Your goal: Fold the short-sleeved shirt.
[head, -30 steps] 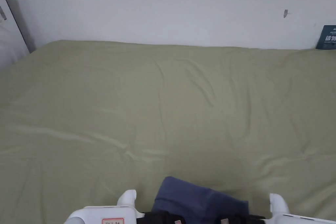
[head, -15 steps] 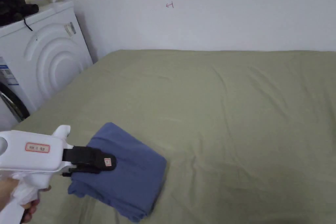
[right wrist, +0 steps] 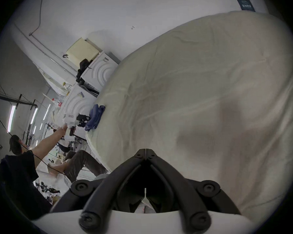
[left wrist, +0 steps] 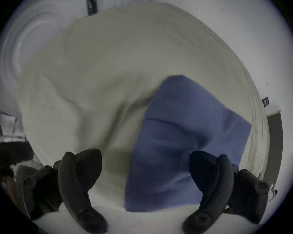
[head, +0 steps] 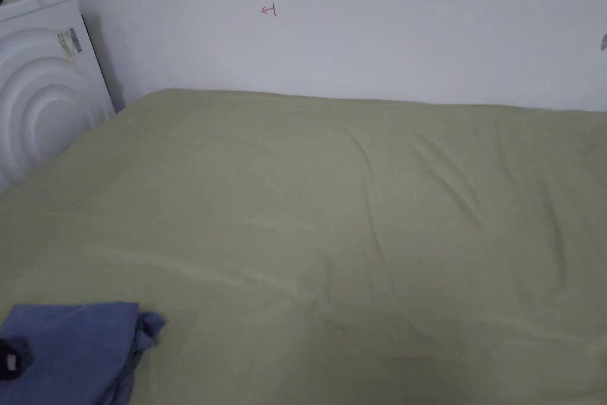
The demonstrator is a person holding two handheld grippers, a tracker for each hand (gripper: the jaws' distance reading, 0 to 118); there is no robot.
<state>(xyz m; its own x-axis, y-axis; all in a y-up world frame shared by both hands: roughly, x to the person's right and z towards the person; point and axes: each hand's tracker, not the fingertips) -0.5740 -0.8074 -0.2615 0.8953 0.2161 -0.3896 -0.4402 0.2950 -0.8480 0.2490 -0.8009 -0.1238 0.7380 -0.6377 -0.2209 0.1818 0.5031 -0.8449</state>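
A: Where does the folded blue shirt point(head: 68, 353) lie?
B: At the near left corner of the green bed point(head: 355, 216), beside the white washing machine point(head: 35, 98).
A: And the 2 grippers?
B: Left gripper point(left wrist: 145, 175): jaws apart over the shirt's edge. Right gripper point(right wrist: 145, 153): jaws together, empty, above bare sheet.

A bed point(head: 332, 198) covered with a pale green sheet point(head: 415, 258) carries everything. The sheet is creased, with long wrinkles running across its middle and toward the near edge. A folded blue shirt point(head: 71, 353) lies flat on the sheet at the bed's near left corner, close to the left edge. The far edge of the bed meets the wall.
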